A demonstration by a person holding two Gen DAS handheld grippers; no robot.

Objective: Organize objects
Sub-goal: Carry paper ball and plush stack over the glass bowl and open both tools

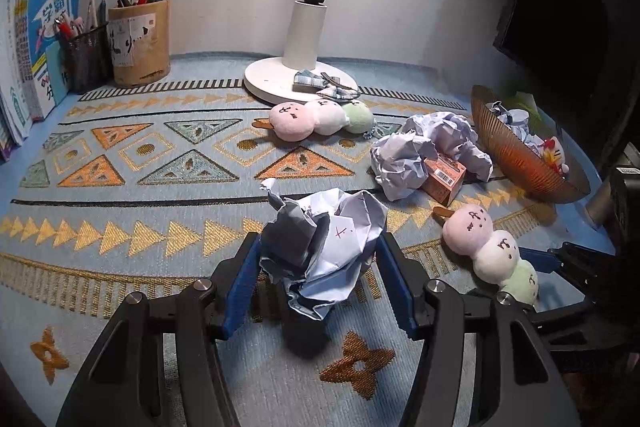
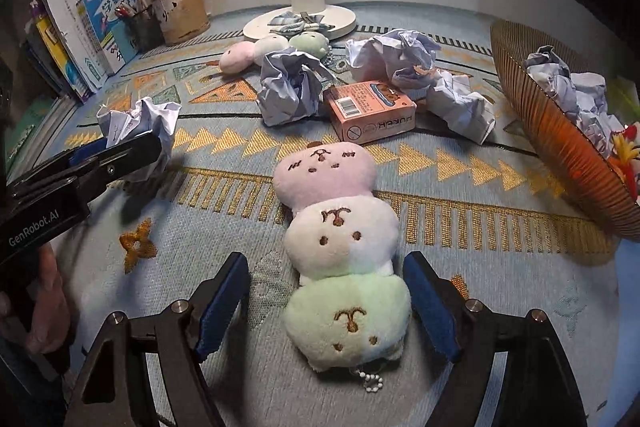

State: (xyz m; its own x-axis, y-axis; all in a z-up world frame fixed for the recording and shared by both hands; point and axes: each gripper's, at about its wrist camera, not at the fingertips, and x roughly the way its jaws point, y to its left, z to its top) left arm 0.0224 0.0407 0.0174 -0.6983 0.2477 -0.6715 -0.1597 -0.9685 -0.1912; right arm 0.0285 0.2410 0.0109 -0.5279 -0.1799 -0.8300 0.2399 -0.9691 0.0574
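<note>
Left wrist view: our left gripper (image 1: 320, 267) has its jaws squeezed on a crumpled paper ball (image 1: 320, 247), lifted just off the patterned mat (image 1: 140, 167). Right gripper (image 2: 326, 307) sits wide open w/ nothing held, straddling the three-ball plush (image 2: 340, 247). Next, prob: carry paper to the ribbed bowl (image 1: 516, 151), already holding similar wads.

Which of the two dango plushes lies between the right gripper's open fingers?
The near plush, its green end between the right gripper. The far plush lies by the lamp base, away from both grippers.
</note>
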